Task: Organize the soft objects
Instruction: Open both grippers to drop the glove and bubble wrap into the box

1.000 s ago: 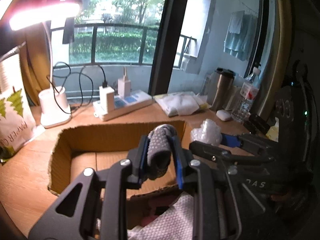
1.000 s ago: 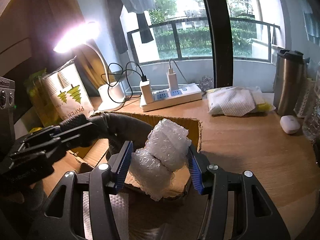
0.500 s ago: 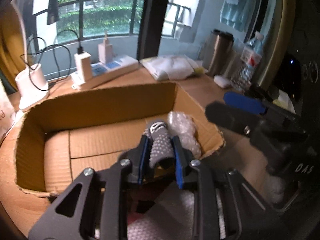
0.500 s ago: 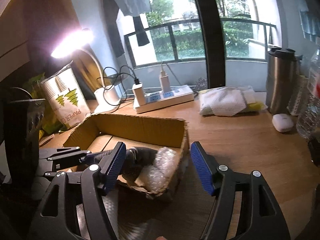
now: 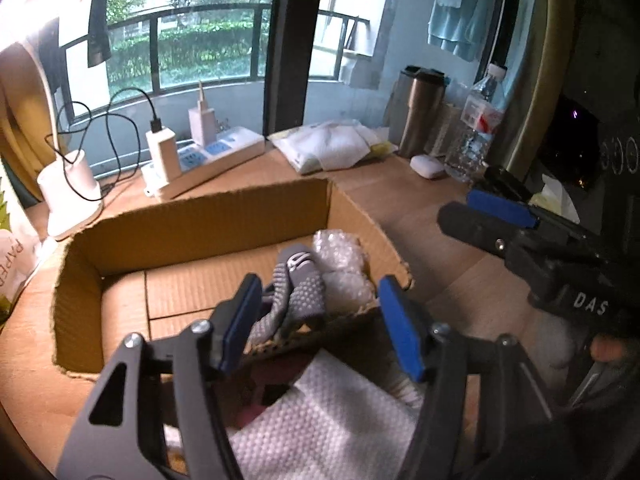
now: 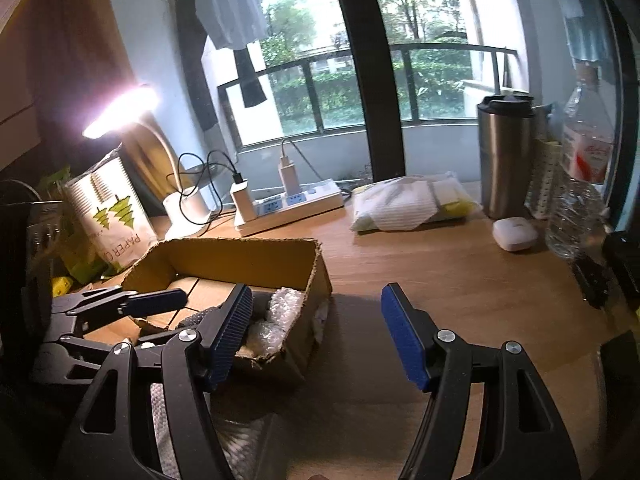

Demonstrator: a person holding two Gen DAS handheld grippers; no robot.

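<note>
- The left gripper (image 5: pixel 320 320) has just been opening; its jaws now stand apart over the near edge of the cardboard box (image 5: pixel 208 216), and the grey dotted sock (image 5: pixel 294 292) lies loose between them, inside the box.
- The bubble wrap (image 5: pixel 340 264) sits in the box's near right corner, touching the sock.
- The right gripper (image 6: pixel 316 332) is wide and holds nothing, above the wooden table (image 6: pixel 440 272) just beside the box.
- A white textured cloth (image 5: pixel 320 420) lies below the left gripper.
</note>
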